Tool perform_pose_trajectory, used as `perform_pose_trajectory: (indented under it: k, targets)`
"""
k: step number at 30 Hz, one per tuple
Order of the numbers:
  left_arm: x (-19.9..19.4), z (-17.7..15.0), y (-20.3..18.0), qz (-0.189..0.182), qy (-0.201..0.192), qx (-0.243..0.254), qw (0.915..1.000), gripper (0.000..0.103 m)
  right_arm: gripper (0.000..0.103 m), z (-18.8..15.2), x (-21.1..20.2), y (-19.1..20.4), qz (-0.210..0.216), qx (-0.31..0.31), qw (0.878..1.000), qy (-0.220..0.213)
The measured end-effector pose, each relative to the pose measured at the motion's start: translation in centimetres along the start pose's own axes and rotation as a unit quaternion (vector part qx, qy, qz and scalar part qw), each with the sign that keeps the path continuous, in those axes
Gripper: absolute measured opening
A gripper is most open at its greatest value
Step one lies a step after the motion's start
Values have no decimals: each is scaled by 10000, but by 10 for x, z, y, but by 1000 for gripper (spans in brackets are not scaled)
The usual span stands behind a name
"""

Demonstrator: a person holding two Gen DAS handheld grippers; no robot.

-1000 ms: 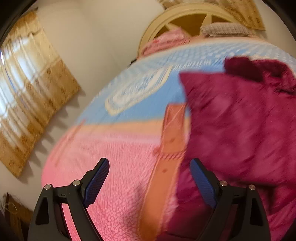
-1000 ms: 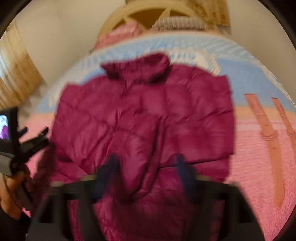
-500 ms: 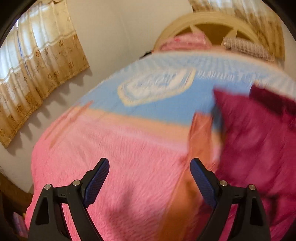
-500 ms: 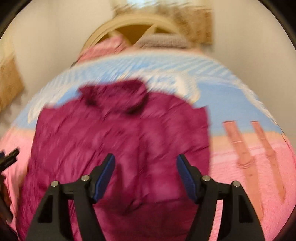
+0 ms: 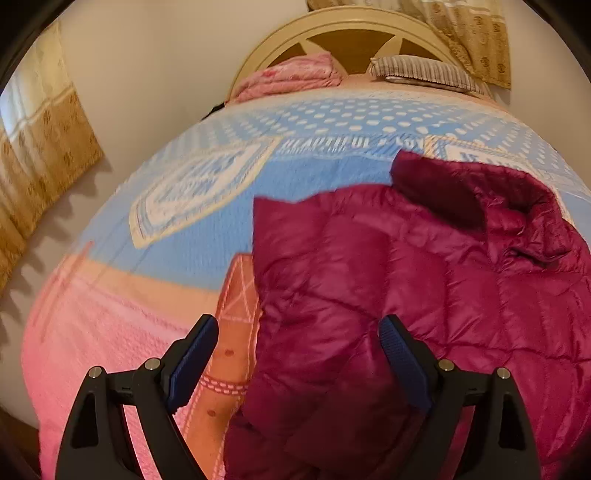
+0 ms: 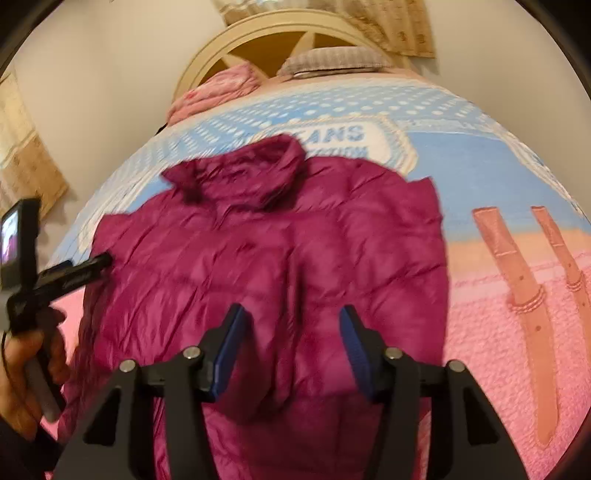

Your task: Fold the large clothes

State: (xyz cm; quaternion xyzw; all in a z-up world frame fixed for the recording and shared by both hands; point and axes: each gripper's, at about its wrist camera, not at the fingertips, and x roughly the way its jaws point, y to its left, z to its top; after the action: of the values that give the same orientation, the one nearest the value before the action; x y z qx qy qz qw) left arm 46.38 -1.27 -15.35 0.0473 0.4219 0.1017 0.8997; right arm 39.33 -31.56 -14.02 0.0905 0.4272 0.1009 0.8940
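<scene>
A magenta quilted puffer jacket [image 6: 266,258] lies spread on the bed, collar toward the headboard, sleeves folded in. It fills the right of the left wrist view [image 5: 424,288]. My left gripper [image 5: 299,343] is open and empty over the jacket's left edge. My right gripper [image 6: 291,328] is open and empty above the jacket's lower middle. The left gripper also shows at the left of the right wrist view [image 6: 99,264], held in a hand, its tips at the jacket's left edge.
The bed carries a pink and blue patterned blanket [image 5: 129,332]. A folded pink blanket [image 5: 291,75] and a striped pillow [image 5: 424,72] lie by the round headboard [image 5: 347,29]. Curtains [image 5: 40,147] hang on the left wall.
The left gripper has swung back right, so the jacket's left edge now lies between its fingers. The right gripper has lowered slightly toward the jacket. Both stay open.
</scene>
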Motion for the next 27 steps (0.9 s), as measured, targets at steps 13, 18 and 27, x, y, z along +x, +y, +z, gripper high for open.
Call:
perform_pose_trajectory:
  k: [13, 18, 27]
  targets:
    - [-8, -12, 53, 194, -193, -251, 9993, 90, 23, -51, -8, 35, 62, -721, 9956, 590]
    - [-21, -8, 65, 72, -300, -522, 9982, 89, 68, -36, -31, 10, -114, -224, 9997, 79]
    - [-34, 27, -12, -910, -421, -191, 9948, 90, 37, 20, -28, -3, -658, 96, 9964, -528]
